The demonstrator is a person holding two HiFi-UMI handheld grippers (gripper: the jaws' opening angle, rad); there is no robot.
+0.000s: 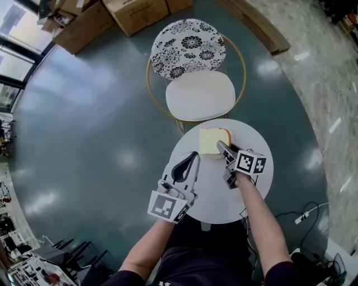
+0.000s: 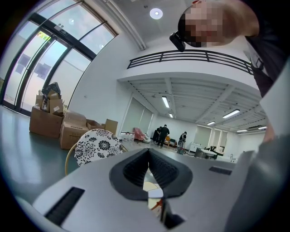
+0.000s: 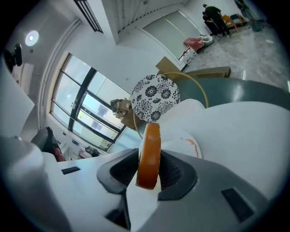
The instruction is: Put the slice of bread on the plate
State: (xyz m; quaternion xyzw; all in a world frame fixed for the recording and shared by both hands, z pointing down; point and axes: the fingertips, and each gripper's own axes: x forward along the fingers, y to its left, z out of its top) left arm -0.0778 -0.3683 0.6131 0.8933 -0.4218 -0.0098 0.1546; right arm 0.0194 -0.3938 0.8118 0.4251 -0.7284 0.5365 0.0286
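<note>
My right gripper [image 1: 222, 148] is shut on the slice of bread [image 1: 211, 139] and holds it above the far part of the round white table [image 1: 224, 195]. In the right gripper view the slice [image 3: 149, 154] stands on edge between the jaws, its orange crust facing the camera. Just beyond it on the table lies a white plate [image 3: 183, 142] with an orange smear. In the head view I cannot tell the plate apart from the white tabletop. My left gripper [image 1: 190, 162] hovers over the table's left side, shut and holding nothing [image 2: 148, 174].
A chair with a white seat [image 1: 199, 95] and a floral back [image 1: 188, 47] stands just beyond the table. Cardboard boxes [image 1: 128, 14] sit on the green floor further back. Cables lie on the floor at the lower right [image 1: 305, 215].
</note>
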